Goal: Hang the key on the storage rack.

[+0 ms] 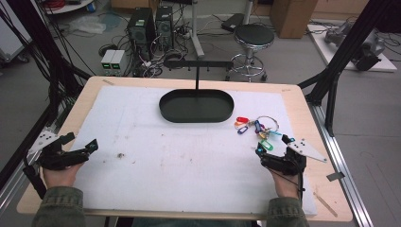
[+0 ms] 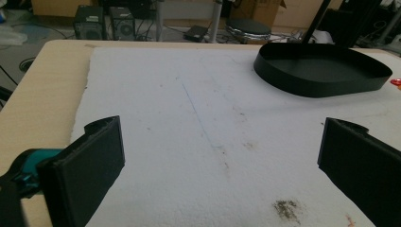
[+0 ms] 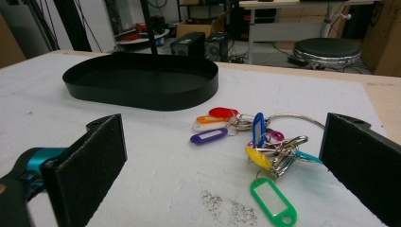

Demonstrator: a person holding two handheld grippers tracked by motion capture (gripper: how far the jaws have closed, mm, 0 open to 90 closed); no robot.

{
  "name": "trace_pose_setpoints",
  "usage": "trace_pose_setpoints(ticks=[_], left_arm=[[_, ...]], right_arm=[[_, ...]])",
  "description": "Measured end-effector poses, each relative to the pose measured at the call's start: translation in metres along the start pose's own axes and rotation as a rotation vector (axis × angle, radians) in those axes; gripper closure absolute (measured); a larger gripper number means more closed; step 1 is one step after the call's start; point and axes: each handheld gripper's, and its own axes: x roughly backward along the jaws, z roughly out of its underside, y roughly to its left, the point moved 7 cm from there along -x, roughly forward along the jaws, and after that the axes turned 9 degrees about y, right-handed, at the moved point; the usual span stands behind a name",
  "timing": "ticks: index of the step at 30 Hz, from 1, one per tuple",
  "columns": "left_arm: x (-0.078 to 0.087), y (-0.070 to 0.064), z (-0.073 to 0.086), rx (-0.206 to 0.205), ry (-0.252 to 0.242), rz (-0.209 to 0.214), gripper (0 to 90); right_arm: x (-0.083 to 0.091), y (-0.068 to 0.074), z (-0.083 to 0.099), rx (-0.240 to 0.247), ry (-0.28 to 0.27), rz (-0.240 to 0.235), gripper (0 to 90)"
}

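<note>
A bunch of keys with coloured tags (image 1: 257,129) lies on the white mat, right of the black oval tray (image 1: 196,105). In the right gripper view the key bunch (image 3: 265,146) sits just ahead of the jaws, with a green tag (image 3: 274,201) nearest and the tray (image 3: 142,82) beyond. My right gripper (image 1: 273,146) is open, just short of the keys, holding nothing. My left gripper (image 1: 82,144) rests open at the mat's left edge, far from the keys. The left gripper view looks across bare mat toward the tray (image 2: 321,71).
A black T-shaped stand (image 1: 197,71) rises from the tray's far side. The white mat (image 1: 179,156) covers most of the wooden table (image 1: 331,189). A dark smudge (image 1: 120,155) marks the mat. Beyond the table stand a stool (image 1: 254,40) and computer cases (image 1: 151,26).
</note>
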Motion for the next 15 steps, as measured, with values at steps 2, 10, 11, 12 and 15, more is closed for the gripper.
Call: trace_pose_setpoints(ticks=[2,10,11,12,15], left_arm=[[0.0001,-0.0001,-0.0005,-0.003,-0.006,-0.004,1.8],[0.0044,-0.0014,-0.0044,-0.022,-0.058,-0.029,1.8],[0.0045,-0.0012,-0.0046,-0.021,-0.061,-0.032,1.8],[0.0042,-0.0008,-0.0045,-0.018,-0.059,-0.034,1.8],[0.0032,-0.0003,-0.0039,-0.021,-0.053,-0.032,1.8]], right_arm=[[-0.0008,0.0011,0.0003,0.012,0.002,0.000,0.5],[0.0005,0.0022,0.0006,0.010,0.003,0.000,0.5],[0.0006,0.0022,0.0006,0.009,0.003,0.002,0.5],[0.0006,0.0018,0.0003,0.012,-0.001,0.003,0.5],[0.0006,0.0019,0.0000,0.010,-0.004,0.007,0.5]])
